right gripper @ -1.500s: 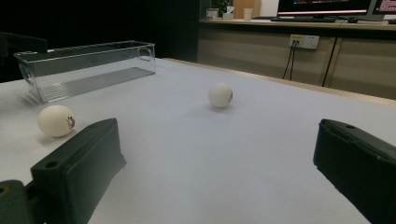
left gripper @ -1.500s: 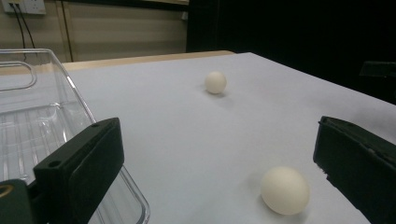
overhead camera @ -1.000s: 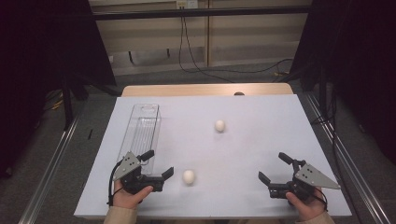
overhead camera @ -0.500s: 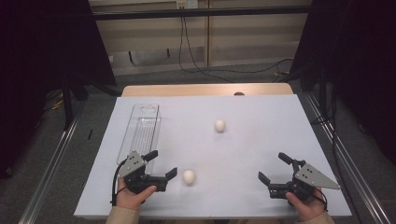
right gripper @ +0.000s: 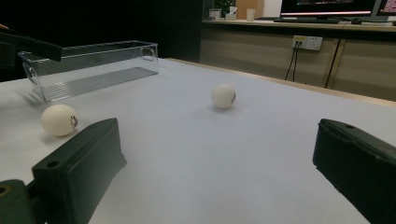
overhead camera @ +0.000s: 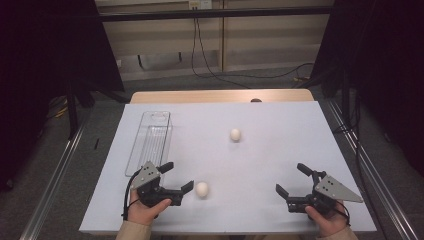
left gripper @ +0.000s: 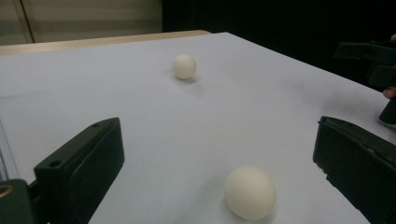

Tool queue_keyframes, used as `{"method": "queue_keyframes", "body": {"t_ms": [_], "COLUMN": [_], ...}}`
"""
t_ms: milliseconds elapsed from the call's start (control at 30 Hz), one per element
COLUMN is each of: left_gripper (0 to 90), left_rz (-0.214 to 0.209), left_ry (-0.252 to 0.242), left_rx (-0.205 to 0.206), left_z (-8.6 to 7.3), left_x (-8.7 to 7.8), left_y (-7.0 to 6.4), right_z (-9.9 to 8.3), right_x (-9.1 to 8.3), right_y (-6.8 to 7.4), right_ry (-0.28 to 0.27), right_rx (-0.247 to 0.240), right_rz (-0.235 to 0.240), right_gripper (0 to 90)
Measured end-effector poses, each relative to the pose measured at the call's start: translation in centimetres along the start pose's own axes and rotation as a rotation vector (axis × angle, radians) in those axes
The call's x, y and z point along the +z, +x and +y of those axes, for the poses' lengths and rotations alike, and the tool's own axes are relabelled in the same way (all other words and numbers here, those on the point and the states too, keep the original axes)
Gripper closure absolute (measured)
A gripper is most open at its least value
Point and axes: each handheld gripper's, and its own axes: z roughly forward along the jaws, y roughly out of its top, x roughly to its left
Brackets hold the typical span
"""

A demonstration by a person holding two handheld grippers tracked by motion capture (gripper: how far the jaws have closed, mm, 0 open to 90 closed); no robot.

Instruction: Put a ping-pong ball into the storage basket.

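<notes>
at the near edge of the white tabletop (overhead camera: 280, 150), the left gripper (overhead camera: 178, 177) lies low in the person's left hand (overhead camera: 142, 212), its jaws spread wide and holding nothing. the near ball (overhead camera: 202, 189), white and round, sits on the tabletop just beside the tip of that gripper's nearer jaw, apart from it as far as the high view tells. in the left gripper view the same near ball (left gripper: 250, 192) lies low between the two black jaws, closer to the right-hand one, with bare surface showing on either side of it.

on the other side of the near edge, the right gripper (overhead camera: 291, 179) rests in the person's right hand (overhead camera: 327, 220), jaws likewise wide apart and empty, well apart from both balls. in the right gripper view the near ball (right gripper: 59, 120) shows off to the left beyond the left-hand jaw, with a small dark mark on its side.

farther out, a clear plastic tray (overhead camera: 150, 142) lies lengthwise along the left part of the tabletop, its near end just beyond the left gripper. it stands empty.

farther still, around the middle of the tabletop, the far ball (overhead camera: 235, 134) sits alone, well apart from the tray and from both grippers.

beyond the white sheet, a strip of wooden edge (overhead camera: 220, 96) runs along the far side, and cables (overhead camera: 210, 70) trail over the floor behind it.
</notes>
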Motion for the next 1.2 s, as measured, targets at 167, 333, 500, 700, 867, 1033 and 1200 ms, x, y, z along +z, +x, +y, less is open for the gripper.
{"method": "queue_keyframes", "body": {"t_ms": [167,333,500,700,867,1033,1200], "left_gripper": [2.0,2.2,2.3,2.4,2.4,2.6,2.6], "left_rz": [-0.006,-0.018,-0.026,-0.033,-0.031,-0.036,-0.039], "left_ry": [0.014,0.034,0.043,0.064,0.076,0.084,0.098], "left_rx": [0.000,0.004,0.008,0.014,0.022,0.028,0.036], "left_z": [0.0,-0.1,-0.1,-0.2,-0.2,-0.2,-0.2], "left_x": [0.3,0.7,0.9,1.1,1.3,1.6,1.9], "left_y": [-0.2,-0.4,-0.4,-0.4,-0.6,-0.8,-1.0], "right_z": [0.0,0.0,0.0,0.0,0.0,0.0,0.0], "right_x": [0.0,0.1,0.0,0.1,0.1,0.1,0.0], "right_y": [-0.1,0.0,0.0,0.0,0.0,0.0,0.0], "right_ry": [-0.001,0.000,-0.001,0.000,0.000,-0.001,-0.002], "right_rx": [0.000,-0.001,0.000,0.000,-0.001,0.001,0.000], "right_rz": [-0.001,0.004,0.005,0.003,0.003,0.002,0.003], "right_gripper": [0.8,0.8,1.0,0.9,0.9,0.9,0.9]}}
